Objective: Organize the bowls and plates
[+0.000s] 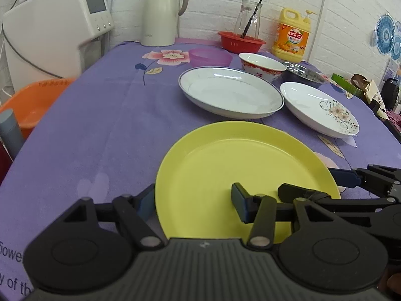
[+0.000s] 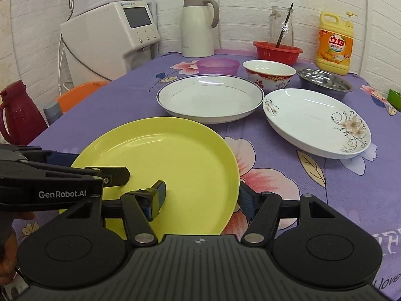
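A yellow plate (image 1: 240,165) (image 2: 163,158) lies on the purple cloth nearest me. My left gripper (image 1: 191,205) is open and straddles its left rim, one finger outside, one over the plate. My right gripper (image 2: 203,200) is open and straddles its right rim the same way. Beyond lie a blue-rimmed white plate (image 1: 230,92) (image 2: 210,97) and a flower-patterned white plate (image 1: 318,107) (image 2: 315,120). Behind them stand a purple bowl (image 1: 210,56) (image 2: 218,65), a red-patterned white bowl (image 1: 262,65) (image 2: 269,72) and a steel bowl (image 1: 304,74) (image 2: 324,81).
At the back stand a cream thermos jug (image 1: 160,12) (image 2: 198,25), a red basket (image 1: 240,41) (image 2: 277,51) with a glass jar, and a yellow detergent bottle (image 1: 292,35) (image 2: 334,42). A white appliance (image 1: 55,27) and an orange basin (image 1: 32,105) are off the table's left.
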Demonstrator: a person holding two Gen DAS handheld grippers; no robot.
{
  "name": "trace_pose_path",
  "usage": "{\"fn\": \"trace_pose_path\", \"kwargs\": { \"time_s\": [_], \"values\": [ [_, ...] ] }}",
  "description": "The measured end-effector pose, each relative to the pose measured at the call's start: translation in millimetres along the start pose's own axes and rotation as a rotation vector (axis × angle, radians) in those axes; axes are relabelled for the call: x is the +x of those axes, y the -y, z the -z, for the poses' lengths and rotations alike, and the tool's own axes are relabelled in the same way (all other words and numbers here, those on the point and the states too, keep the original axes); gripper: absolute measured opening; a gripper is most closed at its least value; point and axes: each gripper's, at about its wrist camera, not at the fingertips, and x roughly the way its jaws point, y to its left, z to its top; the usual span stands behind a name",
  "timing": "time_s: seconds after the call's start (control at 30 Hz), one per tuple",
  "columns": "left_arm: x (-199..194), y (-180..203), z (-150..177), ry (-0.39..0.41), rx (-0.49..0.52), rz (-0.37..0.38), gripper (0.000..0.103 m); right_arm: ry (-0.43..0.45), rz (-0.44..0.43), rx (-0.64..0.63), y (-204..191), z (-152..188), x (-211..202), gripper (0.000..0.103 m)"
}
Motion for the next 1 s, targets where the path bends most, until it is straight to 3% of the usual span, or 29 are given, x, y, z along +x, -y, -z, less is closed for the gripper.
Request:
{"fn": "trace_pose_path", "kwargs": {
  "time_s": [0.27,0.33,0.4,0.53,0.63,0.8,0.9,1.0],
  "values": [
    [11.7,4.4,-5.6,0.016,0.019,0.002,0.051,-0.015,0.01,0.031,10.9,-2.8,10.3,0.103],
    [12.7,3.4,-5.9,0.02,0.016,0.003,0.054,-0.005,0.008,0.031,11.0,-0.8,9.6,0.103],
    [13.4,-0.4,-9.0,0.012,-0.004,0.003,0.071,-0.008,0.0,0.036,12.7,-1.6,9.3,0.103],
    [5.1,-17.5,-22.2,0.029,-0.089,0.077,0.071,0.02,-0.034,0.119,31.4,-5.3,-4.2,0.103],
    [2.3,-28.5,-44.8,0.058,-0.096,0.071,0.071,0.074,-0.005,0.123,44.0,-19.5,-14.5,0.103],
    [5.9,-47.6,-86.8,0.088,-0.117,0.055,0.072,0.127,-0.037,0.065,57.5,-60.2,-7.6,0.103],
    [14.9,-54.7,-99.6,0.089,-0.131,0.036,0.072,0.129,-0.033,0.01,62.8,-89.5,18.4,0.103],
    [32.3,-59.4,-105.5,0.059,-0.148,0.034,0.072,0.078,-0.058,0.014,70.1,-110.9,57.1,0.103]
  ]
}}
